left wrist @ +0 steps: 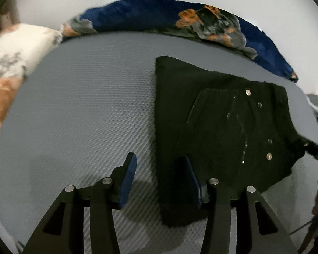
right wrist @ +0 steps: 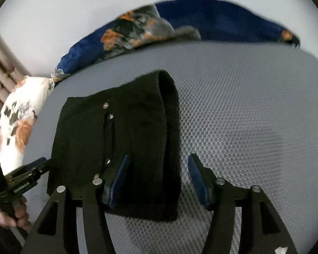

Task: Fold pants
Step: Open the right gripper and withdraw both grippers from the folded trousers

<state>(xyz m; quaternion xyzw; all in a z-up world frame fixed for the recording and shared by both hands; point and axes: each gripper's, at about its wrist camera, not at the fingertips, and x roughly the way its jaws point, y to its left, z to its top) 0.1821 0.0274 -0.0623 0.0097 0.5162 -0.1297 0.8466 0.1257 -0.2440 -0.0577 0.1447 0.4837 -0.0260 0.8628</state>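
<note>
The black pants (left wrist: pixel 222 127) lie folded into a compact bundle on the grey textured mattress (left wrist: pixel 84 110), with the waistband, silver buttons and zipper showing on top. My left gripper (left wrist: pixel 160 160) is open, its jaws wide apart over the bundle's left edge. In the right wrist view the pants (right wrist: pixel 125 139) lie left of centre. My right gripper (right wrist: pixel 159 160) is open, its jaws straddling the bundle's right folded edge. The other gripper (right wrist: pixel 27 175) shows at the pants' left side, held by a hand.
A blue blanket with orange and grey print (left wrist: pixel 180 19) lies along the far edge of the mattress. A white pillow with orange and dark patches (left wrist: pixel 12 63) lies at the left. A pale wall stands behind. Bare mattress (right wrist: pixel 254 110) stretches to the right.
</note>
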